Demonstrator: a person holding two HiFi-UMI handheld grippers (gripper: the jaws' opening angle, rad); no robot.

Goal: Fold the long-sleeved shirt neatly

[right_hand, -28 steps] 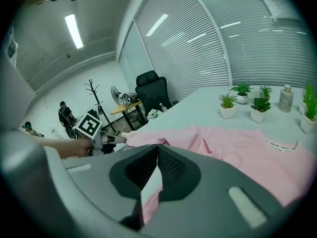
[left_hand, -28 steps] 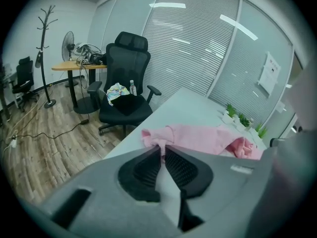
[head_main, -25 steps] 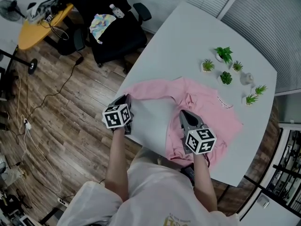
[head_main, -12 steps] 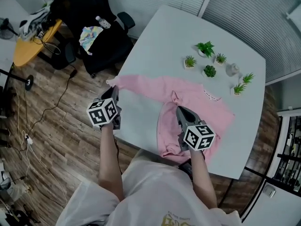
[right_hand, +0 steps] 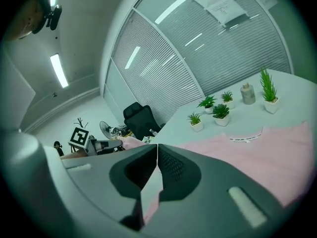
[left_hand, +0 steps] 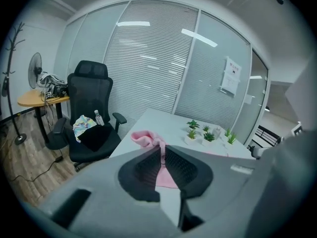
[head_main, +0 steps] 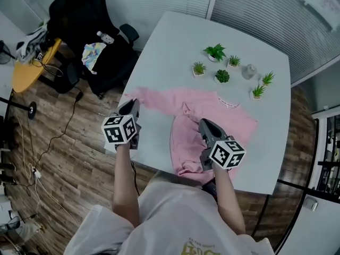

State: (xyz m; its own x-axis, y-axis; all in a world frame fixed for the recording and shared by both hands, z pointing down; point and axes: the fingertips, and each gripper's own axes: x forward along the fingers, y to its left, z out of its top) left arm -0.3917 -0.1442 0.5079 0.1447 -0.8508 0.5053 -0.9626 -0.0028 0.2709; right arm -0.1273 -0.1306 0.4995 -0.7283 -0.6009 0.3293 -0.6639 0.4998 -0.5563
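Observation:
A pink long-sleeved shirt [head_main: 223,116] lies on the white table [head_main: 175,41], neck label toward the plants. Its left sleeve [head_main: 154,99] stretches out to the table's left edge. My left gripper [head_main: 131,106] is shut on the sleeve's cuff [left_hand: 146,138], and pink cloth hangs through its jaws. My right gripper [head_main: 203,124] is over the shirt's near half, where the cloth is bunched and folded [head_main: 183,147]. It is shut on a pinch of pink cloth [right_hand: 148,207] that trails below its jaws. In the right gripper view the left gripper [right_hand: 99,145] shows beyond the jaws.
Several small potted plants [head_main: 215,52] and a small grey jar [head_main: 248,71] stand at the table's far side. A black office chair [head_main: 90,25] with a colourful cloth and a bottle stands left of the table. A yellow round table [head_main: 29,62] and cables lie on the wooden floor.
Both grippers have risen with the cloth in them. The left one has drawn the sleeve out straighter toward the table's left edge. The bunched near part has shifted with the right gripper.

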